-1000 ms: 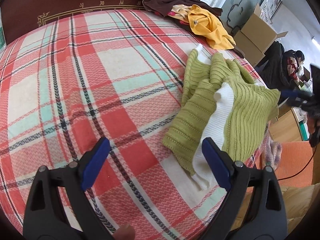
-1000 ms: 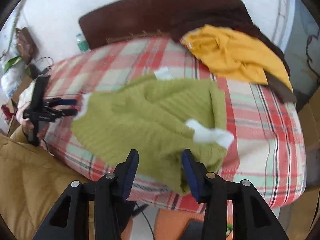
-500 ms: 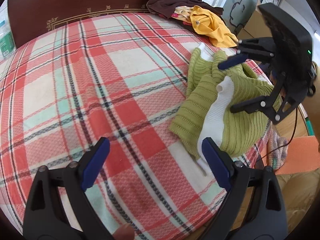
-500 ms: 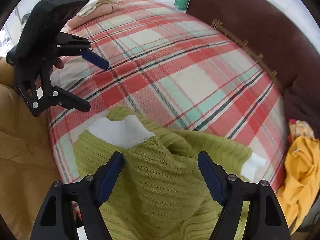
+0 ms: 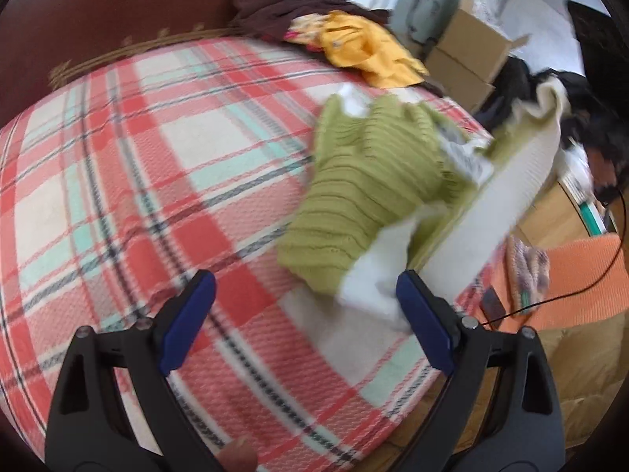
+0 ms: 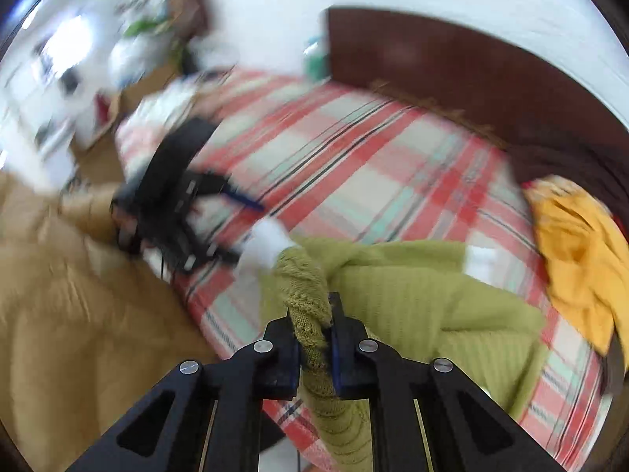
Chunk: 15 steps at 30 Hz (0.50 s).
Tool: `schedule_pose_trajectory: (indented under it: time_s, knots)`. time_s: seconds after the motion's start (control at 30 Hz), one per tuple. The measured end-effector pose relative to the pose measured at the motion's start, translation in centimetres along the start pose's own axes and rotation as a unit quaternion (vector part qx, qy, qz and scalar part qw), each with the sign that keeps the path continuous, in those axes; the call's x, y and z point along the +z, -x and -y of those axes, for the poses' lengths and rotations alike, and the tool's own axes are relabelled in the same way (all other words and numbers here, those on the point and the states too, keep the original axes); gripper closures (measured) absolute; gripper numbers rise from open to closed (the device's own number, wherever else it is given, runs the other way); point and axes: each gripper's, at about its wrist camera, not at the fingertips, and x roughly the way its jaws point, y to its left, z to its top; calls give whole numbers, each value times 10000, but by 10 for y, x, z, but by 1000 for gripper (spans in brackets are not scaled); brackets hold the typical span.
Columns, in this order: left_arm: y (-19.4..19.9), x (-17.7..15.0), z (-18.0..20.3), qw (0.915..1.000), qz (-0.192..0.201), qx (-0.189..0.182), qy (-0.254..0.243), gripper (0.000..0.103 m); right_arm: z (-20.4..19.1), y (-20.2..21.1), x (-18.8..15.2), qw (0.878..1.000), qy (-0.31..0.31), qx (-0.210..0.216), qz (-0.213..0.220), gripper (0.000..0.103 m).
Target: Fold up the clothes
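Observation:
A green knit sweater (image 5: 365,181) with white trim lies crumpled near the right edge of the plaid bed (image 5: 157,181). My right gripper (image 6: 314,326) is shut on a bunched green fold of the sweater (image 6: 412,295) and lifts its white-edged part off the bed. My left gripper (image 5: 306,314) is open and empty, low over the bedspread, with the sweater's white cuff (image 5: 373,279) just ahead of its right finger. The left gripper (image 6: 236,228) also shows blurred in the right wrist view, beside the cuff.
A yellow garment (image 5: 365,51) and a dark brown one (image 5: 283,4) lie at the bed's far corner by the headboard (image 5: 118,4). Cardboard boxes (image 5: 468,59) stand past the bed. An orange cloth (image 5: 585,279) and a cable lie at the right.
My right gripper has closed on the sweater and pulled part of it up and toward the bed edge. My left gripper stayed open and shifted a little nearer the cuff.

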Motion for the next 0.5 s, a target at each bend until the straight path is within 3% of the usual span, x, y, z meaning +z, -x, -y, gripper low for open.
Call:
schedule_pose_trajectory:
  time_s: [0.13, 0.3, 0.5]
  knots:
    - [0, 7, 31, 9962, 203, -269, -797, 9, 23, 21, -16, 9951, -844, -76, 502, 93]
    - [7, 3, 61, 9826, 448, -227, -1786, 9, 41, 19, -25, 9868, -1460, -80, 690, 93]
    - [-2, 6, 64, 9781, 522, 201, -2004, 9, 59, 27, -22, 9759, -1801, 291, 1196, 93]
